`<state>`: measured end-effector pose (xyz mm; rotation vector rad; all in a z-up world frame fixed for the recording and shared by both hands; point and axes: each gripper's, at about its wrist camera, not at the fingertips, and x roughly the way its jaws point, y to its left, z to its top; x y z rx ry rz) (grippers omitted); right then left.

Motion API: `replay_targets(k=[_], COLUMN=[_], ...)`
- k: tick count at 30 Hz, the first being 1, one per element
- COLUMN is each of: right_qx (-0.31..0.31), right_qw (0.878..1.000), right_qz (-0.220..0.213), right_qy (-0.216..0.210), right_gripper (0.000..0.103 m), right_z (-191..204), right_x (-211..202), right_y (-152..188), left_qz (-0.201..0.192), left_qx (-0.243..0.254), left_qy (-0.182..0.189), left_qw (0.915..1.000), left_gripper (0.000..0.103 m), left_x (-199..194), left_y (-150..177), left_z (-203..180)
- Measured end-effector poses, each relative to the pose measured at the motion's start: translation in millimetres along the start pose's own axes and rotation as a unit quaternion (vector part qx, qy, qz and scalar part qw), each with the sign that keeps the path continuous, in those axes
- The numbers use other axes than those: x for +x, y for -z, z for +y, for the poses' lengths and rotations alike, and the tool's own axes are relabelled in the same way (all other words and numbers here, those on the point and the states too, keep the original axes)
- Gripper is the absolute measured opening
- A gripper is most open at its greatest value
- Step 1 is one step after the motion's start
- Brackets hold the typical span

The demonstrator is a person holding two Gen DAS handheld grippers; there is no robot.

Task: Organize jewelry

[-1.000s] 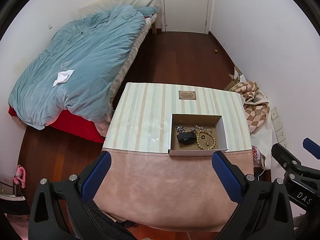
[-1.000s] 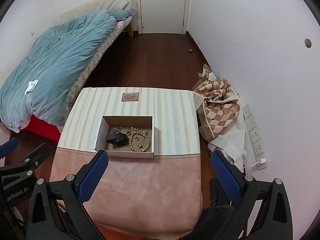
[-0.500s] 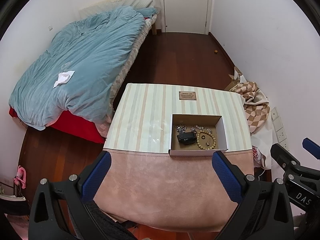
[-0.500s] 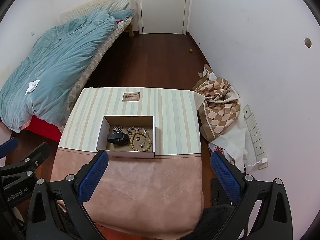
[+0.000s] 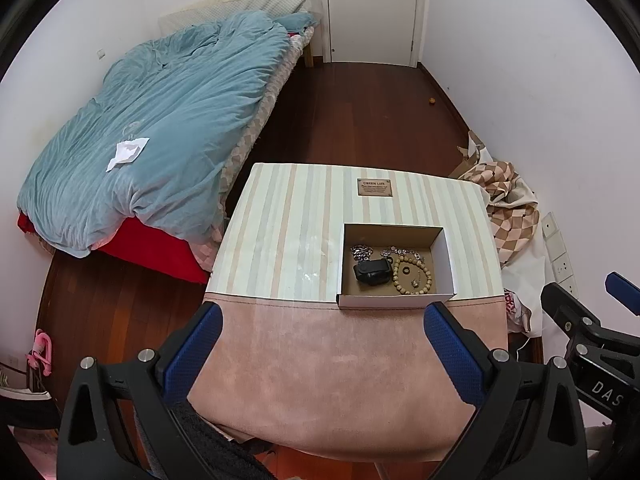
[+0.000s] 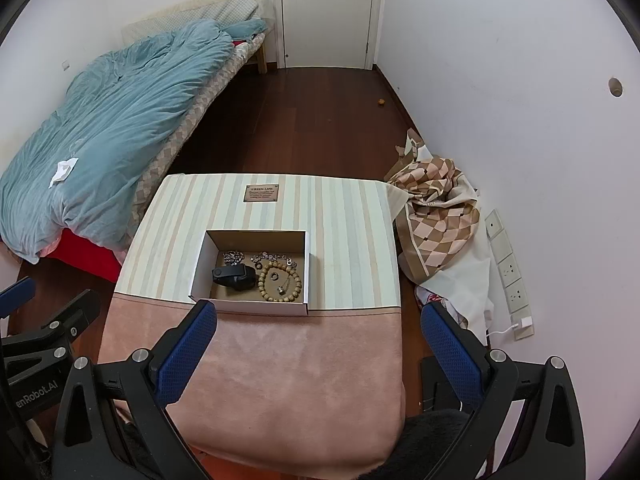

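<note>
An open cardboard box [image 6: 251, 272] sits on the tabletop [image 6: 280, 208], on the striped half just beyond the pink half. Inside lie a bead bracelet [image 6: 280, 282] at 3 o'clock, a black case [image 6: 235, 276] at 9 (touching the beads), and silver chains [image 6: 272, 257] at 12. Both the left tool [image 5: 322, 344] and the right tool [image 6: 316, 340] hang above the pink cloth, fingers spread wide, holding nothing. A bed [image 5: 160, 128] stands at 10 o'clock.
</note>
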<state>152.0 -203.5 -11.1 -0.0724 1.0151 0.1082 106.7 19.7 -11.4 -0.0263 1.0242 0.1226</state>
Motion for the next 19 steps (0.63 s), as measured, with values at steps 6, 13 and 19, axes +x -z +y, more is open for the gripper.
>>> replay_targets(k=[6,13,19], right_qx=[-0.002,-0.004,-0.010], right_qw=[1.000,1.000,1.000], right_qz=[0.000,-0.001,0.000], right_qy=[0.001,0.003,0.005], right_gripper=[0.103,0.103,0.103], right_z=[-1.0,-0.9,1.8], right_x=[0.0,-1.2,-2.8], right_y=[0.3,1.3,2.3], left_qz=[-0.001,-0.001,-0.009], left_qx=[0.001,0.001,0.002], left_qy=[0.000,0.000,0.004], left_qw=[1.0000,1.0000,0.9999], left_gripper=[0.103,0.103,0.103], left_x=[0.0,0.4,-1.4], left_y=[0.3,1.0,4.3], left_z=[-0.1,0.2,0.6])
